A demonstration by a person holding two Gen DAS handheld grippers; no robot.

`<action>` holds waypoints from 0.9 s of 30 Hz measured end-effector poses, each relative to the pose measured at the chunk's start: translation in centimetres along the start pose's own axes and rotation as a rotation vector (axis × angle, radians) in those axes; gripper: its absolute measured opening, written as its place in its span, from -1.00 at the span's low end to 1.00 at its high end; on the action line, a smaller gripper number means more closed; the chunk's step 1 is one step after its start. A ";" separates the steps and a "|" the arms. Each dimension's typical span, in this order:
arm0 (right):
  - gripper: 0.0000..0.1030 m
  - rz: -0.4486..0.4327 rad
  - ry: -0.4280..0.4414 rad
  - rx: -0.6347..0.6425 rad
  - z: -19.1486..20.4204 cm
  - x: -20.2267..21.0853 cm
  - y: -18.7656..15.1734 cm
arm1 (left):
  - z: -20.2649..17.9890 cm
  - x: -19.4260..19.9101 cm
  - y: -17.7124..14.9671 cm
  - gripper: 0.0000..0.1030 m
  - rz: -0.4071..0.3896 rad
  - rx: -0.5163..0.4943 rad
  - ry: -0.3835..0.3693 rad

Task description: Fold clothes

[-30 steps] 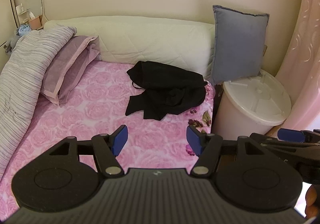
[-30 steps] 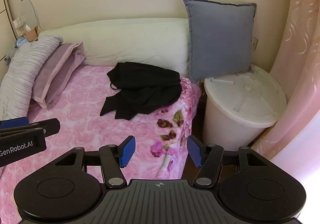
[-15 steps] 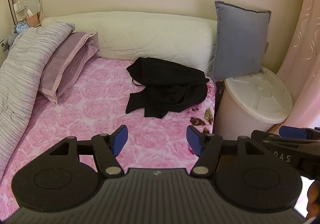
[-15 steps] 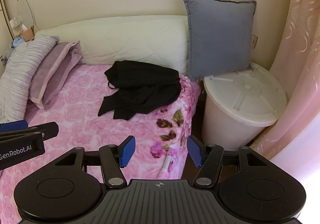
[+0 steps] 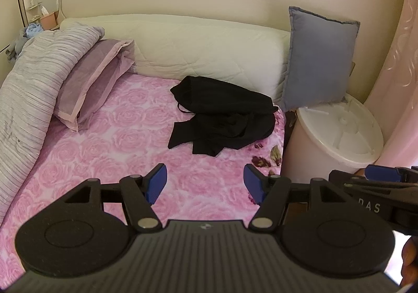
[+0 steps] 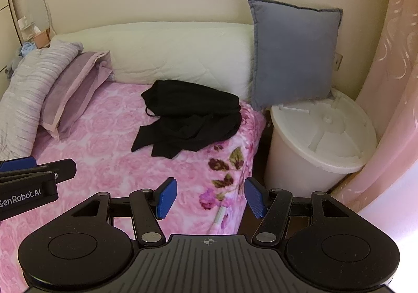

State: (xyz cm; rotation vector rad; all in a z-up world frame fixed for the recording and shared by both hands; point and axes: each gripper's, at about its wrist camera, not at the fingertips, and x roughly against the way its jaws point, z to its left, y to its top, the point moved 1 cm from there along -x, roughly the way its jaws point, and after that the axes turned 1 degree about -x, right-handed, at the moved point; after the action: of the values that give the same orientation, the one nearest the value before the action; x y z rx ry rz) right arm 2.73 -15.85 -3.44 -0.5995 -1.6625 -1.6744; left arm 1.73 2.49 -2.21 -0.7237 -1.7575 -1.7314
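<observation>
Hovering over the near edge of the bed (image 5: 109, 152), my left gripper (image 5: 205, 184) and right gripper (image 6: 210, 197) both stand wide open, holding nothing. The black garment (image 5: 222, 120) lies crumpled by the bed's far right corner, against the white bolster (image 5: 203, 50). Bunched like that, it could catch me out: pinching several layers at once would lift a wad, or drag it over the right edge toward the white bin (image 6: 321, 136).

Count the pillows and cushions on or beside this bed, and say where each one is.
3: a long white bolster along the wall, a purple pillow at the left by the striped duvet, and a grey-blue cushion upright at the right. Others may be hidden.
</observation>
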 end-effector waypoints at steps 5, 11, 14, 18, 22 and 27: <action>0.19 0.000 0.001 0.010 0.4 0.1 0.5 | 0.4 0.2 0.3 0.19 -0.001 0.004 -0.002; 0.19 -0.002 0.001 0.018 0.6 0.3 0.9 | 0.8 0.6 0.4 0.19 -0.004 0.010 -0.001; 0.19 0.000 0.001 0.020 0.6 0.3 1.0 | 0.9 0.5 0.6 0.19 -0.002 0.012 0.001; 0.19 0.003 -0.003 0.023 0.7 0.2 1.3 | 1.0 0.3 0.7 0.19 0.003 0.017 0.002; 0.19 0.009 -0.009 0.025 0.7 -0.2 1.5 | 1.2 -0.2 0.8 0.19 0.012 0.027 0.001; 0.19 0.018 -0.011 0.033 0.6 -1.1 2.1 | 1.5 -1.0 1.0 0.19 0.023 0.043 0.008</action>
State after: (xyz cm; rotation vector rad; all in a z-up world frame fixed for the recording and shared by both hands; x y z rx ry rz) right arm 4.92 -14.98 -2.80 -0.6073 -1.6845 -1.6299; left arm 3.16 4.06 -2.21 -0.7151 -1.7694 -1.6734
